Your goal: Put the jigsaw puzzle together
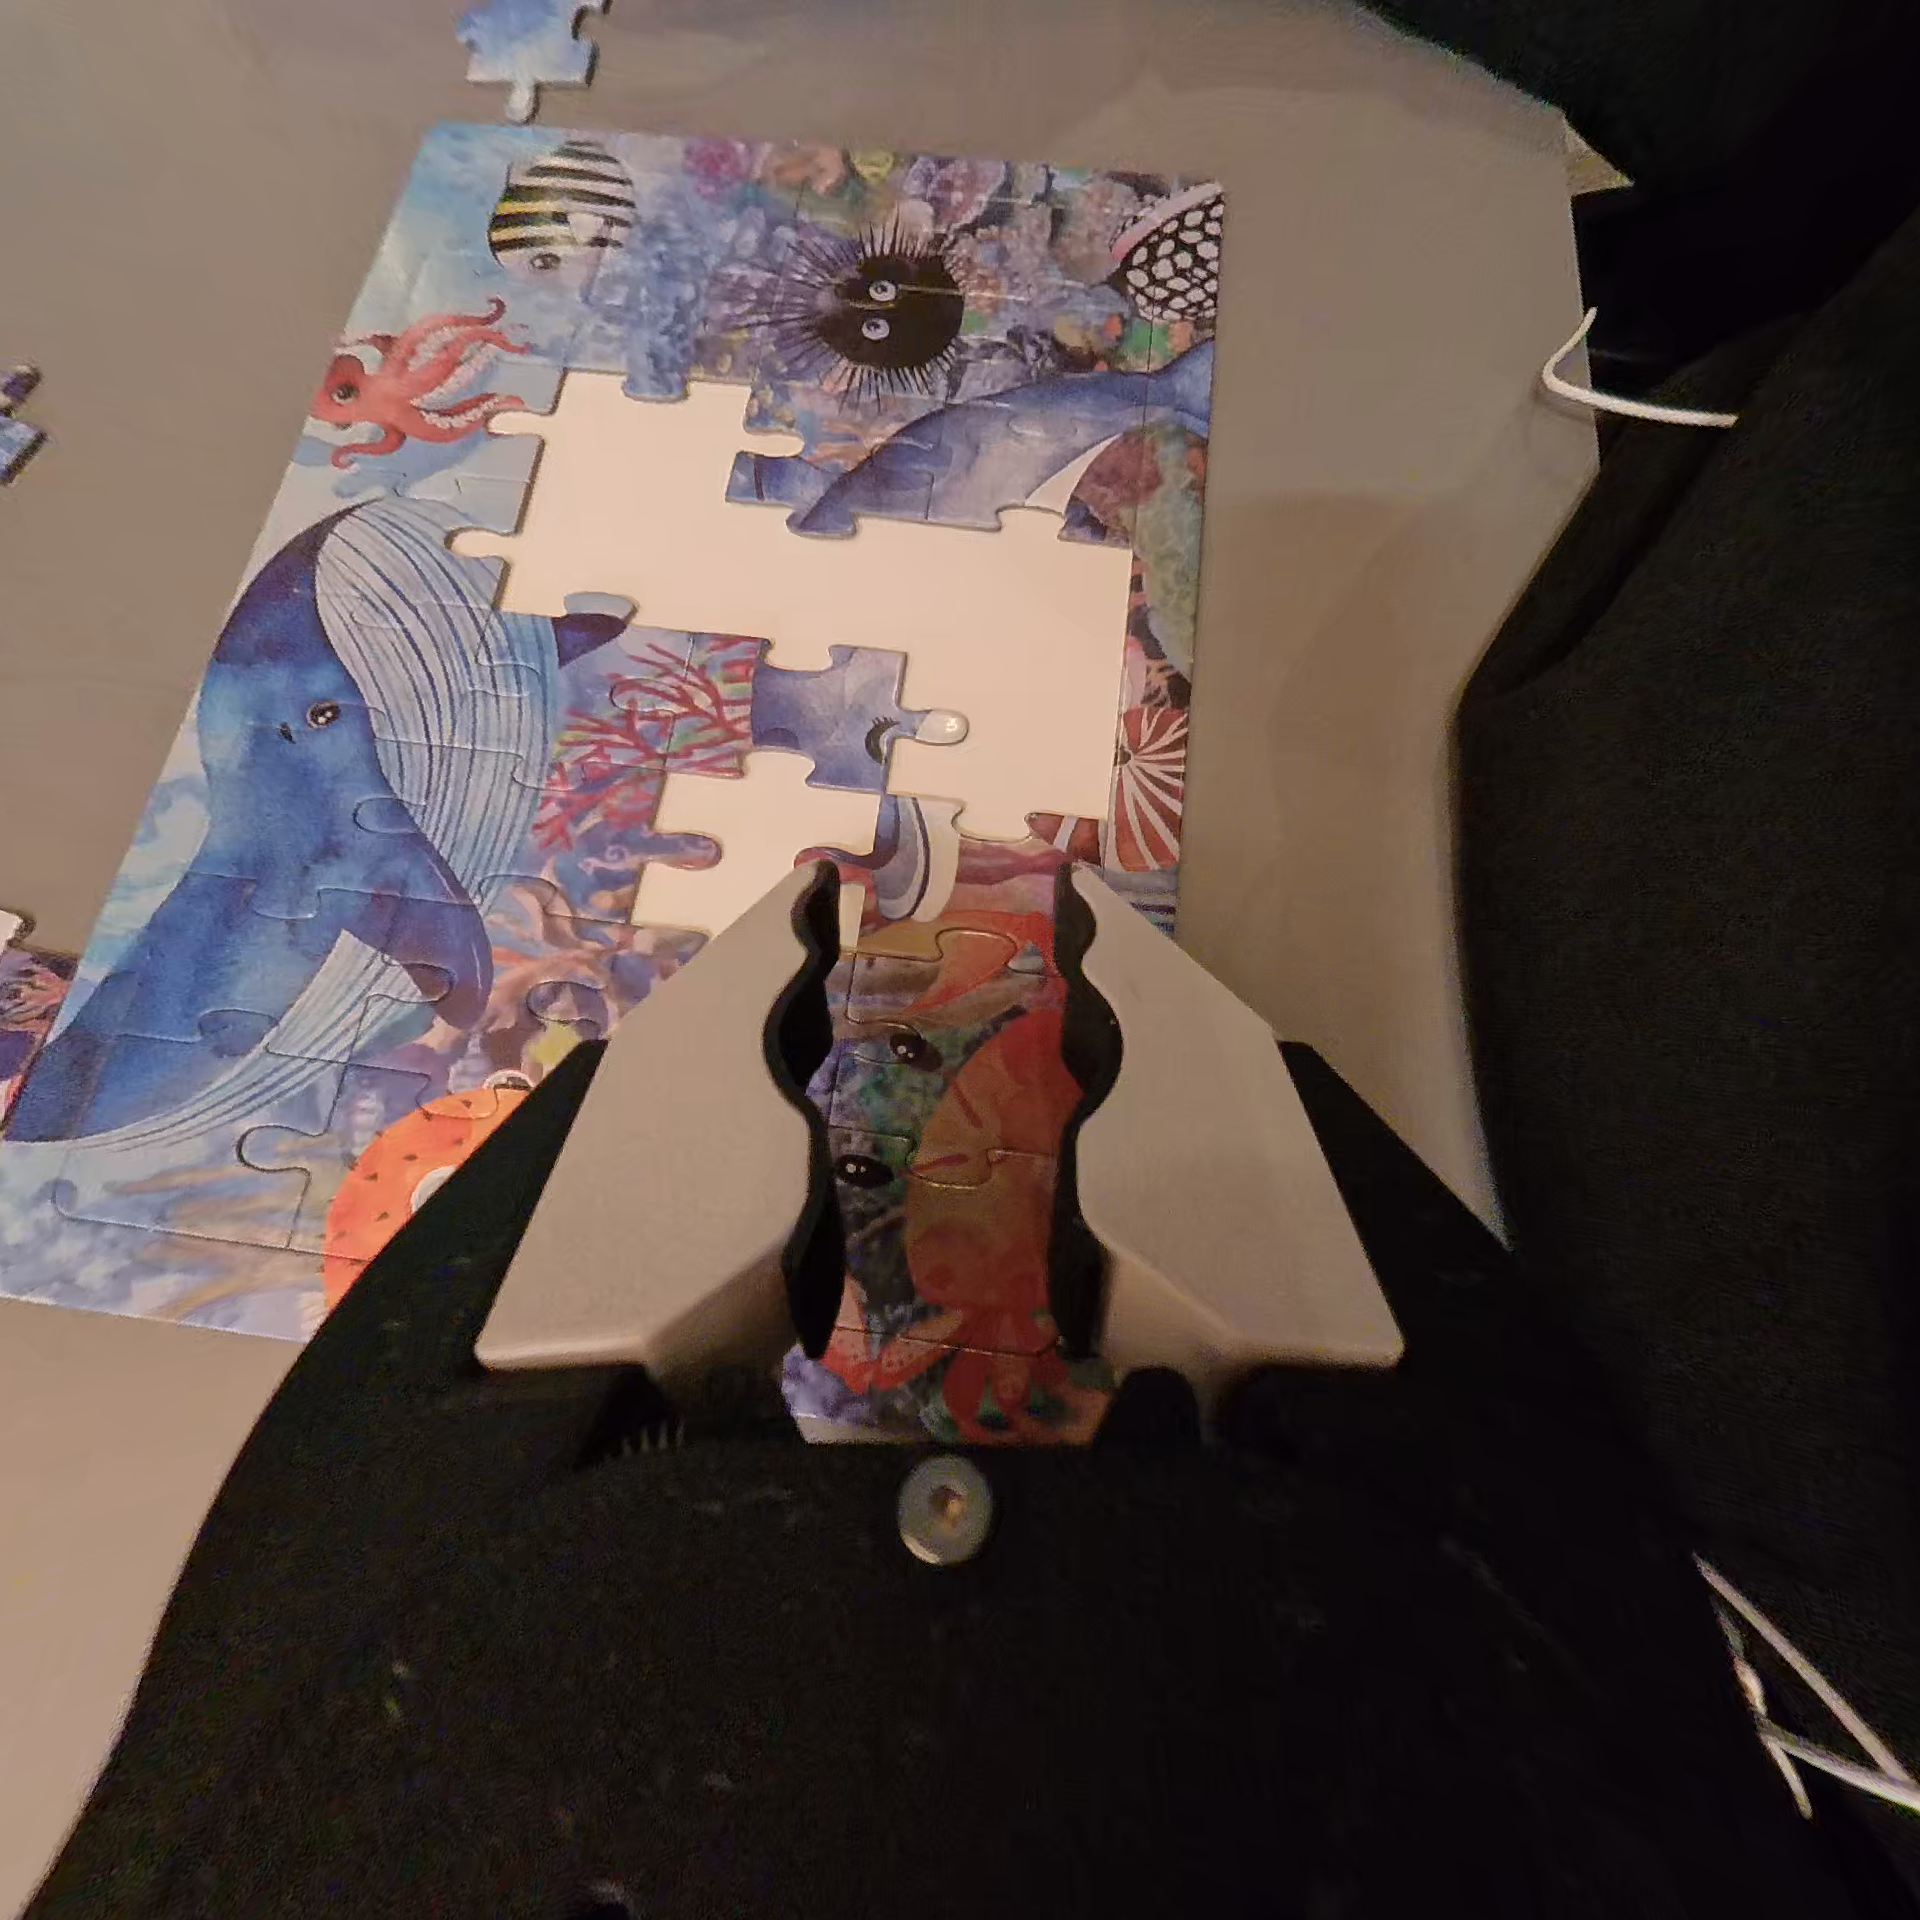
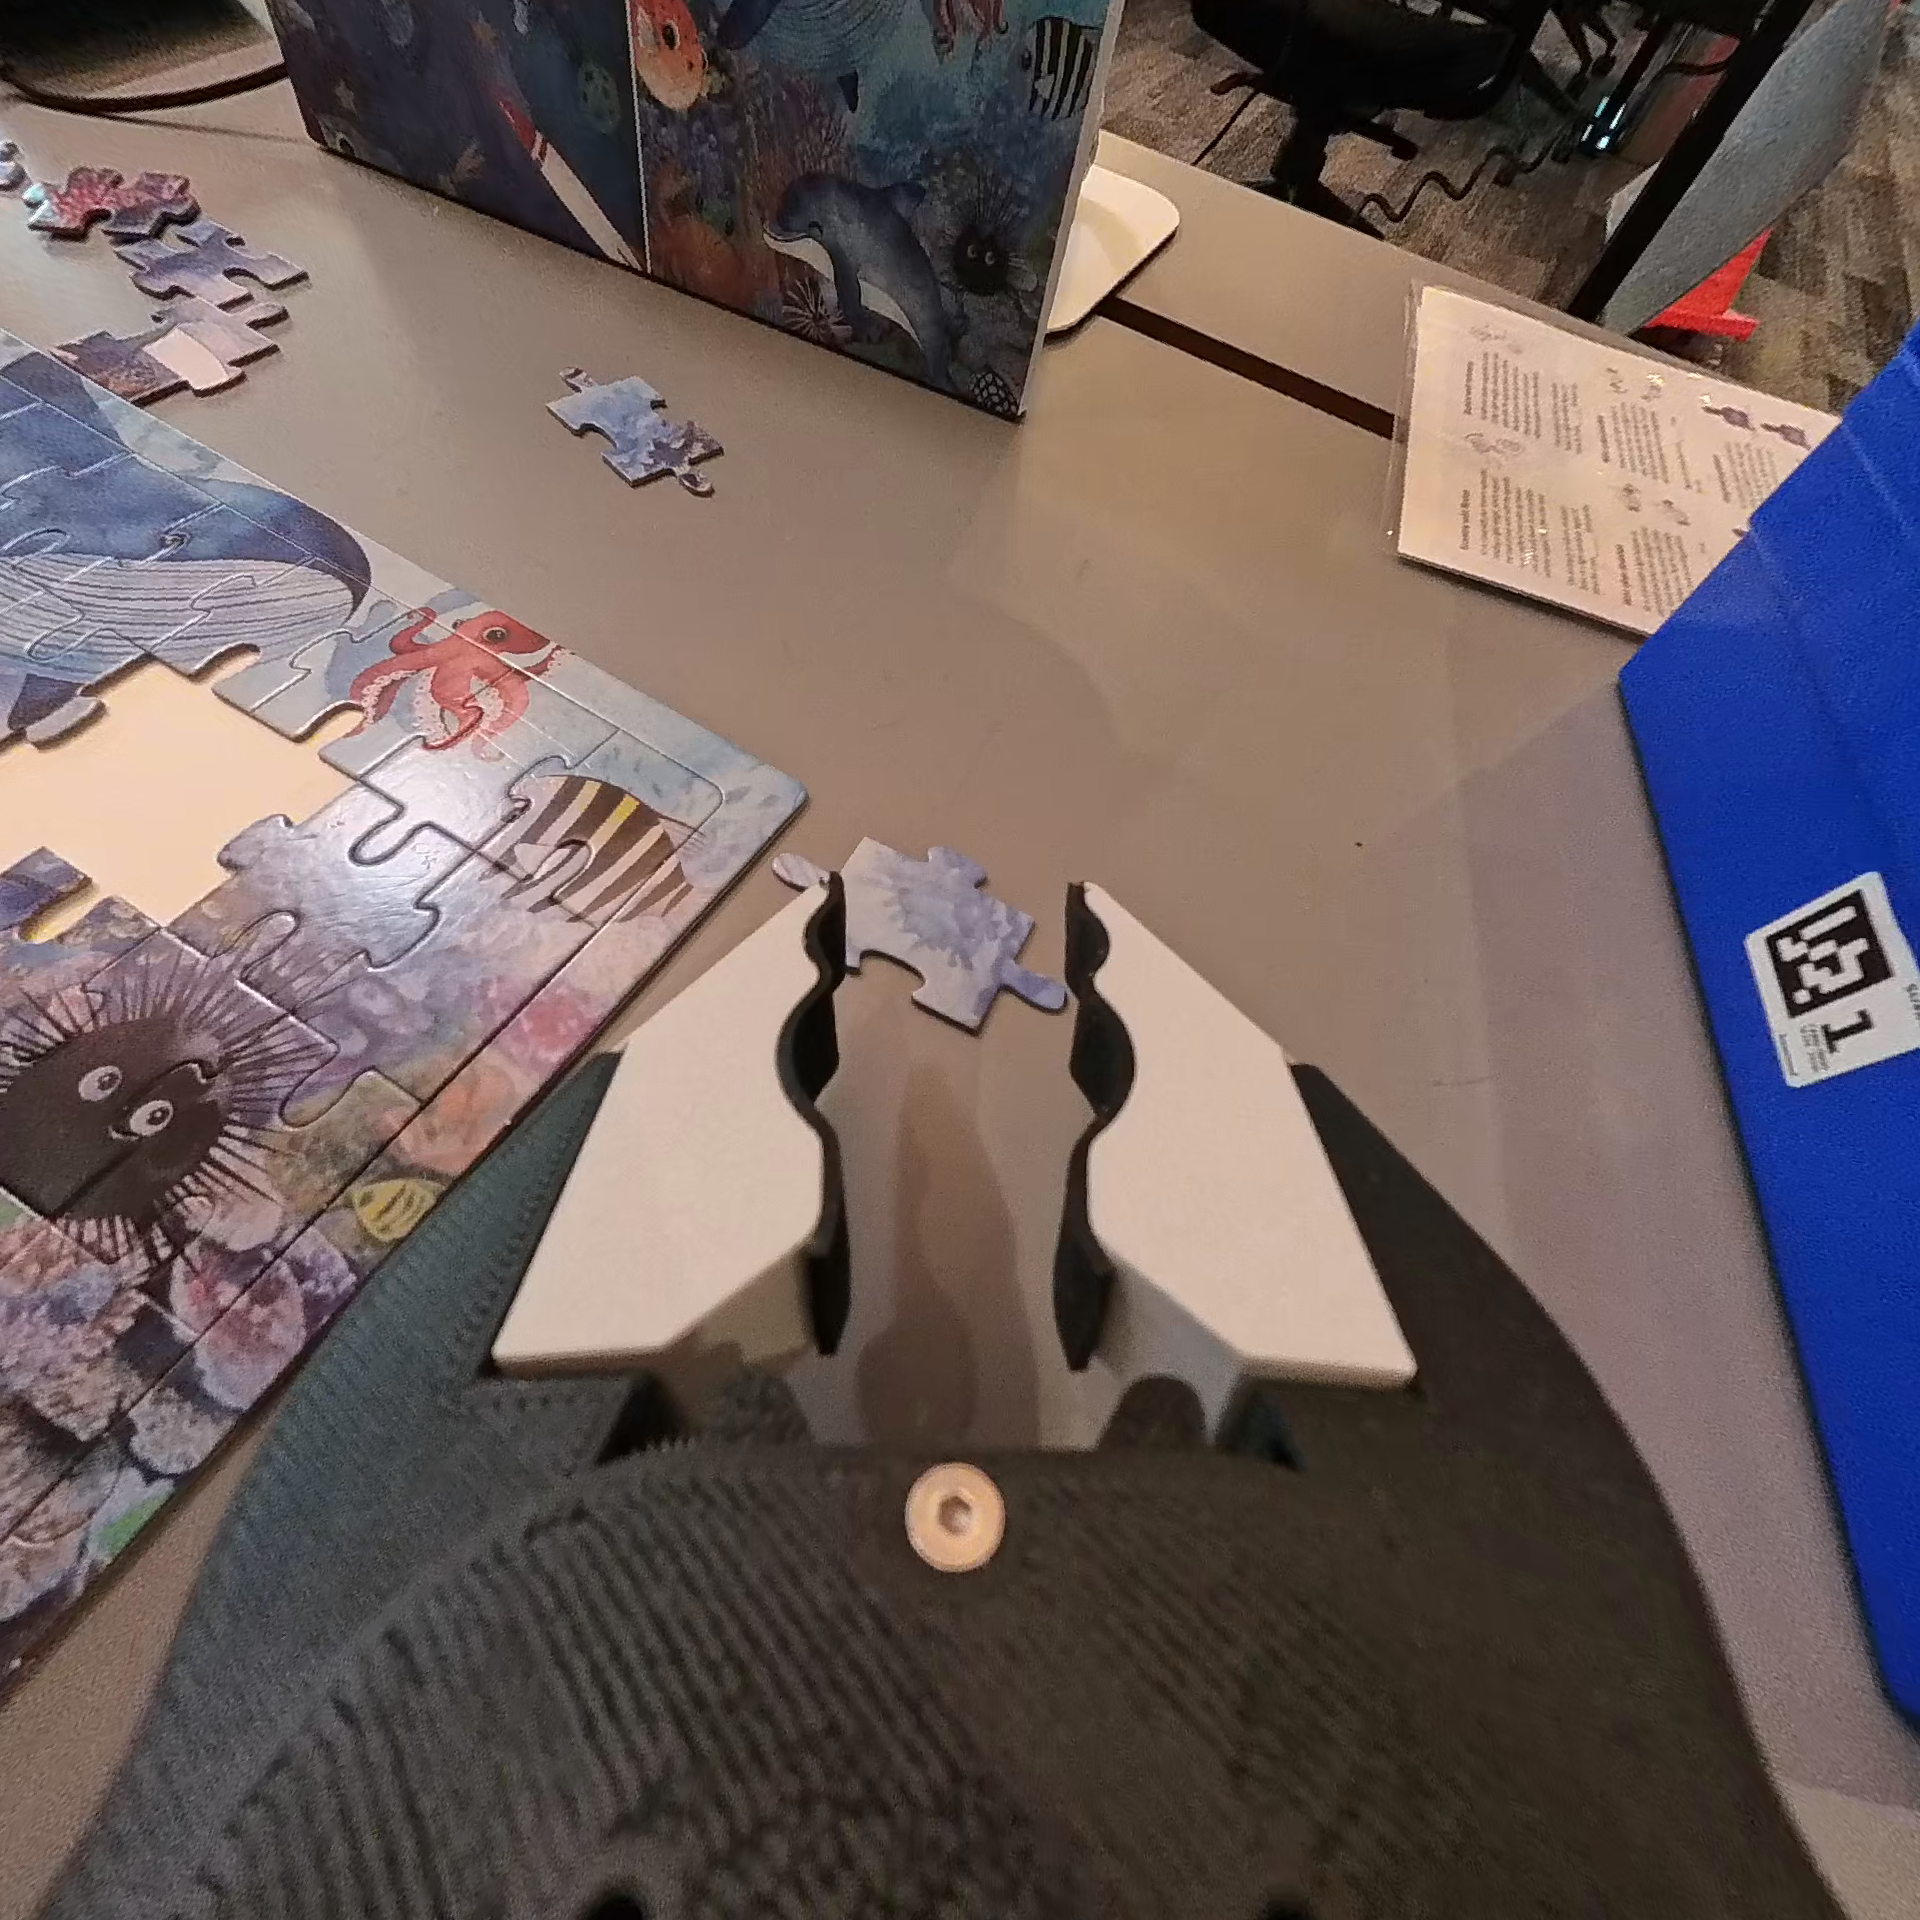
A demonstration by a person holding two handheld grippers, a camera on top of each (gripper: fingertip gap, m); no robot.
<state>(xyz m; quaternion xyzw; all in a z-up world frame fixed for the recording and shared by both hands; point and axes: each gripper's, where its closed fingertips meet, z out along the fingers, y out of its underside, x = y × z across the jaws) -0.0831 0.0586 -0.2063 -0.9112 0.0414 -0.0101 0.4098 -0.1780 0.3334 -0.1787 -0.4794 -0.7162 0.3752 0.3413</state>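
Puzzle [image 1: 343, 790] flat on grey worktop [image 2: 1039, 623], white gap in its middle | left tongs [image 1: 943, 883] released, empty, over its near edge | right tongs [image 2: 951, 894] released, straddling loose pale-blue piece [image 2: 935, 925] just beside puzzle's corner | picture box [image 2: 727, 156] standing behind.

Printed leaflet [image 2: 1590, 457] beside blue tagged folder [image 2: 1797, 790] on grey table [image 2: 1143, 644]
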